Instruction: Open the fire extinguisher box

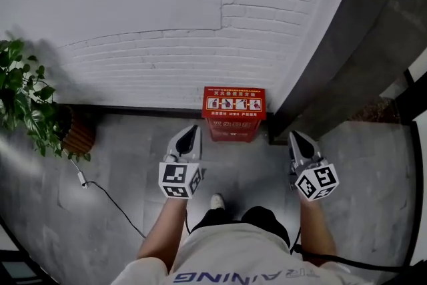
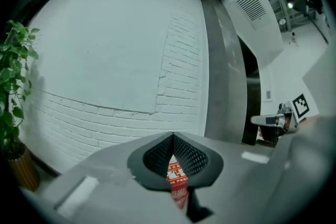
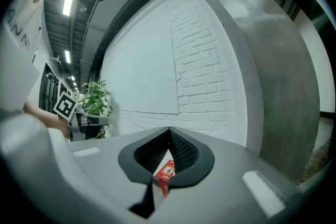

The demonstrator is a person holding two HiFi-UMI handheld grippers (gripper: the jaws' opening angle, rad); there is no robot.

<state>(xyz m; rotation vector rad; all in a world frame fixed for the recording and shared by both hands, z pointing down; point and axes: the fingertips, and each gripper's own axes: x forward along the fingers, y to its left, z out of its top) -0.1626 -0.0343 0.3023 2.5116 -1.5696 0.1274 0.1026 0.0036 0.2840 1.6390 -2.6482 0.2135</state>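
Box [image 1: 233, 113], red with a white picture strip and print on top, stands closed at the foot of the brick wall [image 1: 153, 63]. Left gripper [image 1: 191, 131] and right gripper [image 1: 294, 137] hang farther off that wall, flanking it, jaws pressed together, empty.

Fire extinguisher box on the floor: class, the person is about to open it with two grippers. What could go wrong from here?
1. The tongs of the left gripper and right gripper are shut and away from the fire extinguisher box; unopened, they may only shove it.
2. The box sits close beside the grey column, so the right gripper may strike the column.
3. A cable lies across the floor on the person's left: a possible trip.
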